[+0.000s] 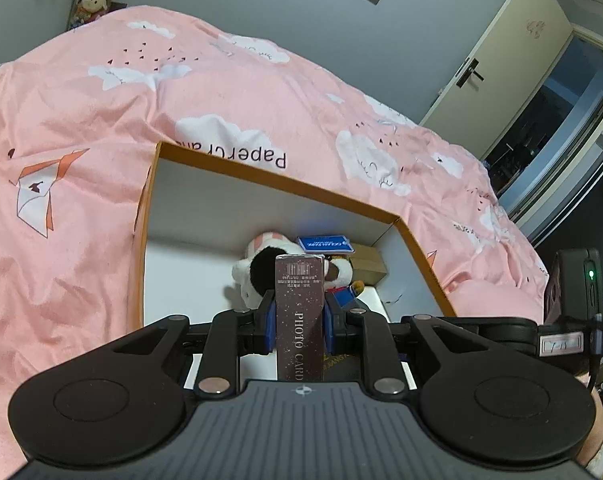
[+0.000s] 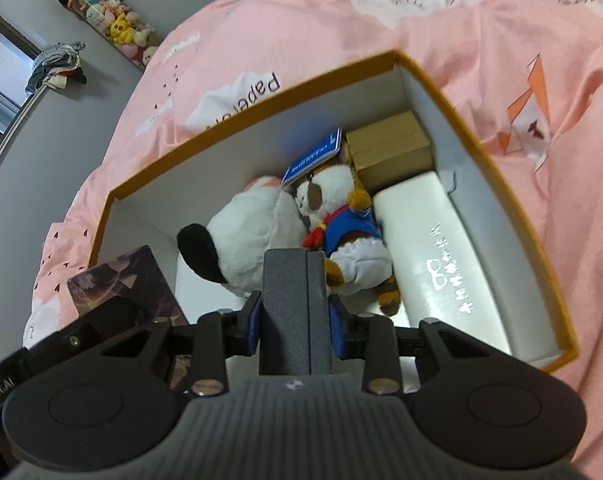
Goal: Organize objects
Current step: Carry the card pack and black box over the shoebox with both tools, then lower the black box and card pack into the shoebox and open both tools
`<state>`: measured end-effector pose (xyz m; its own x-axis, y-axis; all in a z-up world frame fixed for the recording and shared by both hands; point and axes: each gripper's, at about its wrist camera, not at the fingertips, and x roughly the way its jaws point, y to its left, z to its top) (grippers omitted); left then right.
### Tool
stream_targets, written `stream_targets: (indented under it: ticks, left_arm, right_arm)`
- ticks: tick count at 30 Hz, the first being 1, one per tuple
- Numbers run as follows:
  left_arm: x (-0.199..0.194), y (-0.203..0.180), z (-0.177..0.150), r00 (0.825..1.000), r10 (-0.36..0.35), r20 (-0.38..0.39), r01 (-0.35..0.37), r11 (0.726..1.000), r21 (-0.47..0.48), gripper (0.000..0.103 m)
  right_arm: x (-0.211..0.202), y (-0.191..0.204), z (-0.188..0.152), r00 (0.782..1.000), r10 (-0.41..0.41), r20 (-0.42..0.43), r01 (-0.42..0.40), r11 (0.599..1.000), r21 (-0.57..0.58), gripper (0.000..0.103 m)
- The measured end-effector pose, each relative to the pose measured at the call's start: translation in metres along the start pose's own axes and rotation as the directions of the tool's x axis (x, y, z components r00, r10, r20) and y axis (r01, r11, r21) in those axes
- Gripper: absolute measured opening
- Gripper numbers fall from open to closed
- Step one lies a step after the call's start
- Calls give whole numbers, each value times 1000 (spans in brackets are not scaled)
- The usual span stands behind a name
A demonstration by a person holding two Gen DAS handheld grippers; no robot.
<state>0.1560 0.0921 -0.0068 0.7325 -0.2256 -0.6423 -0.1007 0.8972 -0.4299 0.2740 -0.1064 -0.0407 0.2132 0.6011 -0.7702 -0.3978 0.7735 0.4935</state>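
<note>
A pink bed cover (image 1: 81, 128) with white clouds fills the frame; a cream door (image 1: 497, 68) stands upper right.

Both grippers (image 1: 300, 308) (image 2: 294, 312) clamped, angled downward.

The left wrist view looks forward and downward over its own jaws, close above the orange-rimmed box (image 1: 205, 162) on the pink bed (image 1: 81, 92), with the door (image 1: 497, 64) at 2 o'clock. The right wrist view tilts more steeply into that box (image 2: 453, 100), nearer. Both share the plush toys (image 2: 257, 228) inside.
</note>
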Motion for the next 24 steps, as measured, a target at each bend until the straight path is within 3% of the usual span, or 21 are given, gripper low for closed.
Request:
stream_targets:
  ticks: [10, 19, 24]
  left_arm:
    - [4, 9, 1, 1000, 10, -15, -10, 1000, -7, 25]
    - [7, 8, 1, 999, -1, -35, 1, 1000, 9, 25]
    - [9, 3, 1, 998, -17, -54, 18, 1000, 22, 25]
  right_arm:
    - [28, 10, 7, 986, -72, -151, 57, 993, -101, 36]
    - [21, 12, 17, 966, -161, -201, 112, 966, -233, 51]
    - [14, 9, 22, 957, -200, -211, 134, 948, -288, 52]
